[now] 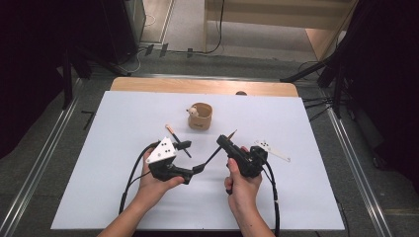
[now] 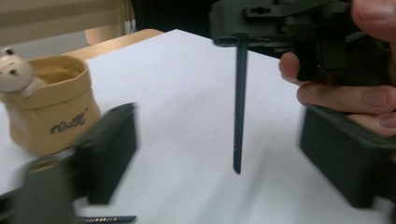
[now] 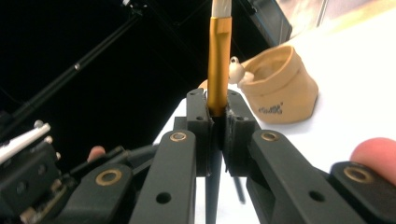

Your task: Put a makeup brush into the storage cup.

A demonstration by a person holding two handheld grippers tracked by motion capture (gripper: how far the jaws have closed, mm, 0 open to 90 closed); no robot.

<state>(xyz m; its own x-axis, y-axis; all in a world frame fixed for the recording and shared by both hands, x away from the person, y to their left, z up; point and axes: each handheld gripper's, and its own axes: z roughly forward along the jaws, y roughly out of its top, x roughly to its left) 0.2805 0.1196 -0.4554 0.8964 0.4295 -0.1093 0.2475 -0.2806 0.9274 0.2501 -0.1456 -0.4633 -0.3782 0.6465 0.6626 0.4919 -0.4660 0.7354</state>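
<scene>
My right gripper (image 1: pixel 221 141) (image 3: pixel 218 100) is shut on a paintbrush (image 1: pixel 231 134) (image 3: pixel 218 56) just below its gold ferrule. The pale tip points up and away, and the dark handle (image 2: pixel 239 107) hangs down behind the jaws. My left gripper (image 1: pixel 191 157) (image 2: pixel 219 135) is open with its jaws wide apart, facing the right hand. A second brush (image 1: pixel 173 132) (image 2: pixel 105 219) lies on the table by its far jaw. A tan pouch (image 1: pixel 200 121) (image 2: pixel 56 116) (image 3: pixel 280 88) with a small bear figure (image 1: pixel 192 111) (image 2: pixel 14 70) on its rim stands beyond both grippers.
The white tabletop (image 1: pixel 296 187) has a wooden strip (image 1: pixel 202 86) along its far edge, with a small dark knob (image 1: pixel 241 93) on it. Black stands (image 1: pixel 336 74) and metal floor rails (image 1: pixel 356 163) flank the table. Cables trail from both grippers toward the near edge.
</scene>
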